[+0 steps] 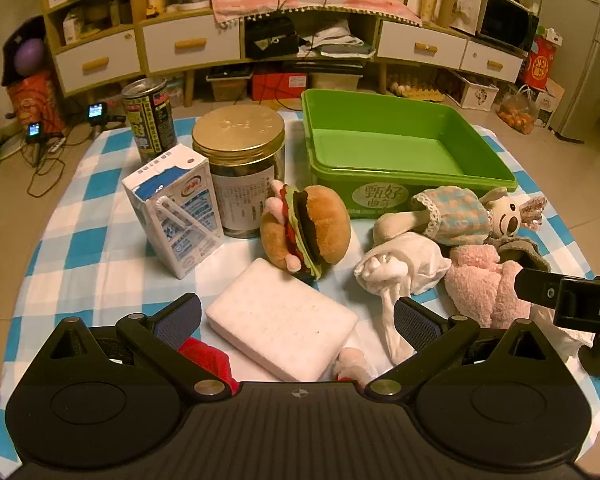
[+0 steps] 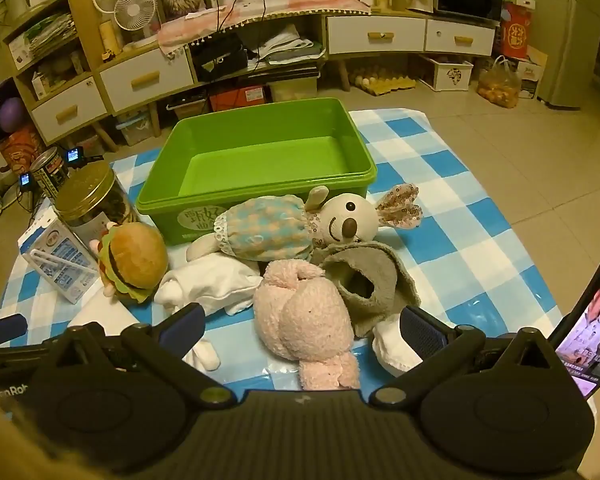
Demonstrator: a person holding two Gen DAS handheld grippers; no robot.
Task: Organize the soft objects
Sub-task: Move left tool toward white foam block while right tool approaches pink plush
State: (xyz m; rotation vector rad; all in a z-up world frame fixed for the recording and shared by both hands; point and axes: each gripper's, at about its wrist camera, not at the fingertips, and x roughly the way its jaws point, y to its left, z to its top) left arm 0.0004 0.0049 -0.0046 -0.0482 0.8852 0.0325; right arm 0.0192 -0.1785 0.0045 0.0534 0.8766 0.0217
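left wrist view: soft things heaped just in front of the green bin [image 1: 404, 142], on the blue-checked cloth [image 1: 80, 208]. plush burger [image 1: 306, 234] tipped on its edge near the bin's front left corner. rabbit doll [image 1: 460, 214] lying along the bin's front wall, touching it or nearly so. white cloth bundle [image 1: 400, 268] crumpled in front of the rabbit doll, pink fuzzy toy [image 1: 484, 288] beside it, further from the bin. white sponge block [image 1: 282, 326] flat on the cloth, nearer the camera than the burger, between the spread fingers of the left gripper [image 1: 298, 320], jaws wide and touching nothing. red fabric [image 1: 204, 356] tucked low by the left finger.

left of the bin: gold-lidded jar [image 1: 240, 168], upright, close to the bin wall; milk carton [image 1: 176, 210] in front of the jar; dark can [image 1: 150, 120] behind both. jar and carton crowding the burger's left side.

right wrist view: right gripper [image 2: 300, 330] wide apart, holding nothing, straddling the pink fuzzy toy [image 2: 308, 320]. grey fleece piece [image 2: 368, 284] with a hollow opening, touching the pink toy, in front of the rabbit's head. rabbit doll [image 2: 292, 226] between the pile and the bin [image 2: 260, 152], blocking the straight way to the bin's front wall. bin interior bare green. lit phone screen [image 2: 588, 340] at the far right edge.
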